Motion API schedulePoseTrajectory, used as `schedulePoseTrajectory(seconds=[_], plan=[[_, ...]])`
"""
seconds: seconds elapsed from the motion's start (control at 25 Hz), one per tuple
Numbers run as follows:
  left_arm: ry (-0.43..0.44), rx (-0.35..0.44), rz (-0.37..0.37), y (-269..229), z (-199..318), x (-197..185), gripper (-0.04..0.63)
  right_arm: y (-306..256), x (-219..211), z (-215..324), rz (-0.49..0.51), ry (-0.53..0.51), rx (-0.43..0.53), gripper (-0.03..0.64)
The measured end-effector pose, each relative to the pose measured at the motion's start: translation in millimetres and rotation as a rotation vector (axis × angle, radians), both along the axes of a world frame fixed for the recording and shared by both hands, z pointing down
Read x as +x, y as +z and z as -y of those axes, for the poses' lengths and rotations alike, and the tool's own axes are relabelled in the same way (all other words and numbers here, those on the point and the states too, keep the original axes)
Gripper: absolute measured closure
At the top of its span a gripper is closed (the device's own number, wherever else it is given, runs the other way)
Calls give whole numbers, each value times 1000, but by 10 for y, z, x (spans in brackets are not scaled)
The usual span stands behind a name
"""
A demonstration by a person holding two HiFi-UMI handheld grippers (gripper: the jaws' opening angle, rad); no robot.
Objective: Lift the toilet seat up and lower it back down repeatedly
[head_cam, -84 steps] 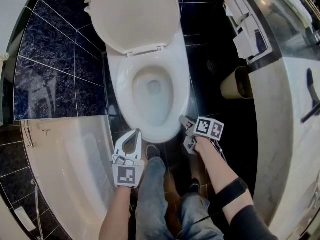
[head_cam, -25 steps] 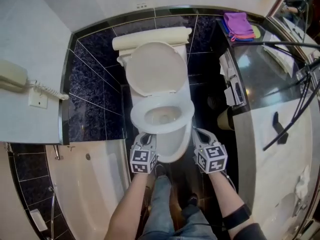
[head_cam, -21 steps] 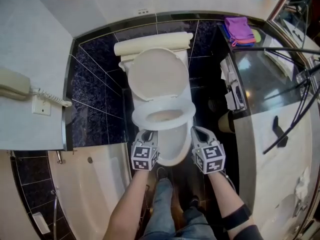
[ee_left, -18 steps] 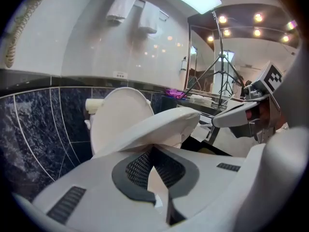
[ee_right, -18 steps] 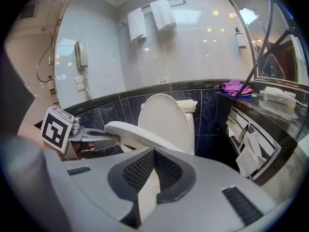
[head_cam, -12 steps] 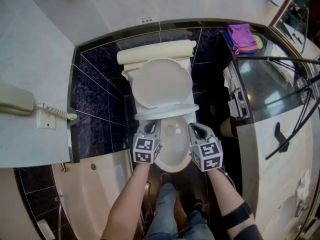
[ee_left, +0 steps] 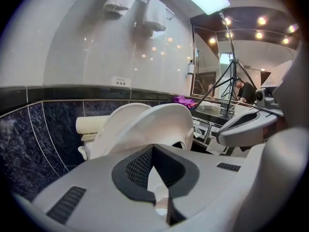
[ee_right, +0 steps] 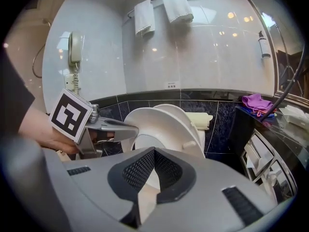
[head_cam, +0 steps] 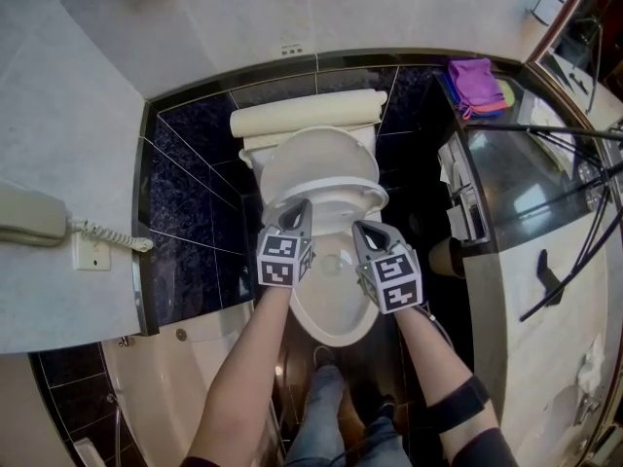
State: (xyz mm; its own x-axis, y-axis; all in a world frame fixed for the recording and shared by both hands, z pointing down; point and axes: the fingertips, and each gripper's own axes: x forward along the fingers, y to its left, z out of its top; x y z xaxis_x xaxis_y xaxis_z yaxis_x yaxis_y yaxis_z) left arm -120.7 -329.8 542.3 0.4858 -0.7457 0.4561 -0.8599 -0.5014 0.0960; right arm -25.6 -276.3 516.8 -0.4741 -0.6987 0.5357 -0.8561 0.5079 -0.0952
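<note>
Closest in, two bare forearms reached fwd, each w/ a gripper. The left gripper had its jaws drawn narrow, pinched on the left front rim of the white plastic oval toilet seat. Only a thin white sliver showed btwn its dark ribbed pads. The right gripper was the same on the right side of the rim: jaws narrow, closed on the seat, a pale sliver btwn the pads. Its marker cube sat a bit lower in the head view than the left one's.

Under them the white ceramic toilet bowl lay open. The seat was off the bowl, tilted approx. halfway up, front edge raised, hinge end at the back. Just behind it the white oval lid stood upright in front of the cream cistern; seat & lid were apart at the top.

Further back, dark blue marbled wall tiles ran round the toilet, w/ a pale wall above. On the left were a white bathtub, near, and a cream wall phone w/ coiled cord, further. On the right was a pale vanity counter, w/ a folded purple cloth at the far end of that side. Two white towels hung on a rail high on the back wall.
</note>
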Motion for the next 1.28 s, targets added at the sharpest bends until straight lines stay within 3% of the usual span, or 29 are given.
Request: schedulePoseTrajectory(seconds=[0.36, 0.72, 1.0, 1.28], plan=[[-35, -18, 26, 27, 545, -158, 607, -26, -136, 238, -12, -8, -13, 601], [-21, -2, 22, -44, 482, -200, 606, -32, -161, 269, -23, -9, -15, 600], [-20, 11, 36, -249, 81, -205, 606, -179, -136, 73, -21, -26, -8, 601], [-31, 27, 52, -787, -841, -144, 606, -584, 77, -466, -20, -56, 20, 601]])
